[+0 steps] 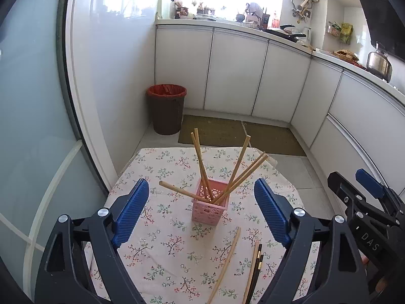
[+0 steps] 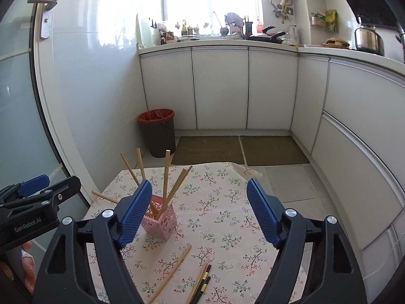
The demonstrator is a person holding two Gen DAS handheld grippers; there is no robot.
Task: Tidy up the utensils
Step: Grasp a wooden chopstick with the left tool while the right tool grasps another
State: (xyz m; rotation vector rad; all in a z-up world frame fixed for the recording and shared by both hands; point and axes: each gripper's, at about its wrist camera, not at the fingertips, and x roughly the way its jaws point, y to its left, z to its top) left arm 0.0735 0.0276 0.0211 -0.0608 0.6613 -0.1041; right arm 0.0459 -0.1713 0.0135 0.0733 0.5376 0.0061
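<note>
A pink perforated holder (image 1: 210, 209) (image 2: 162, 221) stands upright on the floral tablecloth (image 1: 162, 243) (image 2: 222, 217), with several bamboo chopsticks (image 1: 201, 167) (image 2: 165, 177) leaning out of it. Loose on the cloth near me lie one bamboo chopstick (image 1: 225, 263) (image 2: 173, 271) and a small bundle of bamboo and black chopsticks (image 1: 255, 271) (image 2: 201, 282). My left gripper (image 1: 201, 193) is open, its blue pads either side of the holder with nothing between them. My right gripper (image 2: 200, 197) is open too and holds nothing; it also shows at the right edge of the left wrist view (image 1: 354, 185).
A brown bin with a red liner (image 1: 167, 109) (image 2: 158, 131) stands on the floor beyond the table. White cabinets (image 1: 235, 76) and two floor mats (image 2: 240, 149) lie behind. A frosted glass door (image 2: 17, 101) is on the left. A hand (image 2: 27, 266) holds the left gripper.
</note>
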